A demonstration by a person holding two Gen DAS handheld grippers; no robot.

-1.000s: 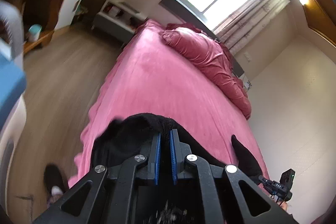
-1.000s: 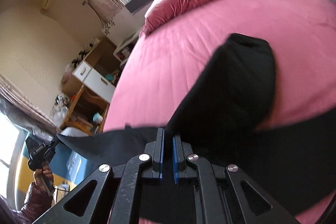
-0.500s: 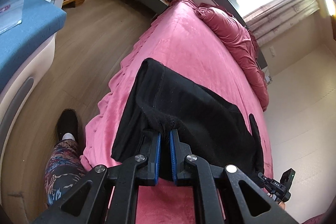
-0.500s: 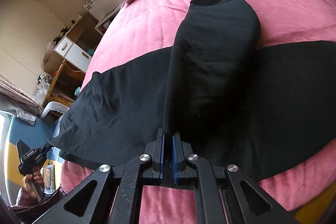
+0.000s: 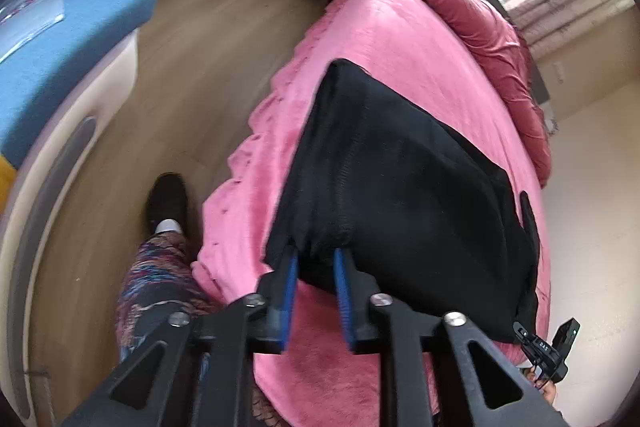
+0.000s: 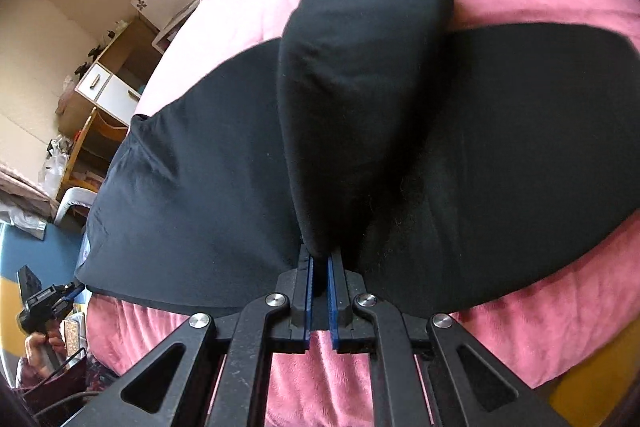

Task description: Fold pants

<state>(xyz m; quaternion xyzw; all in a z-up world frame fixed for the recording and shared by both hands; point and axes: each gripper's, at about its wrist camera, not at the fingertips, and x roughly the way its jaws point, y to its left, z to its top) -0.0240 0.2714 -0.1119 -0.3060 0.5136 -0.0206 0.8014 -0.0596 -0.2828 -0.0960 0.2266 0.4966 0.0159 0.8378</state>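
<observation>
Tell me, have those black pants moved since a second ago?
Yes. The black pants have come down from the air and now lie spread across the pink bed; the left gripper has just been opening around the cloth.

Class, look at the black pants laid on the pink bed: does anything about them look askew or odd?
One leg of the black pants lies crosswise over the other, ending in a puffy hump instead of flat.

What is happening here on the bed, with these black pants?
A person with a gripper in each hand is folding black pants on a pink bed. The left gripper has just been opening, with fabric between its fingers. The right gripper is shut on a folded-over part, which lies across the rest.
</observation>
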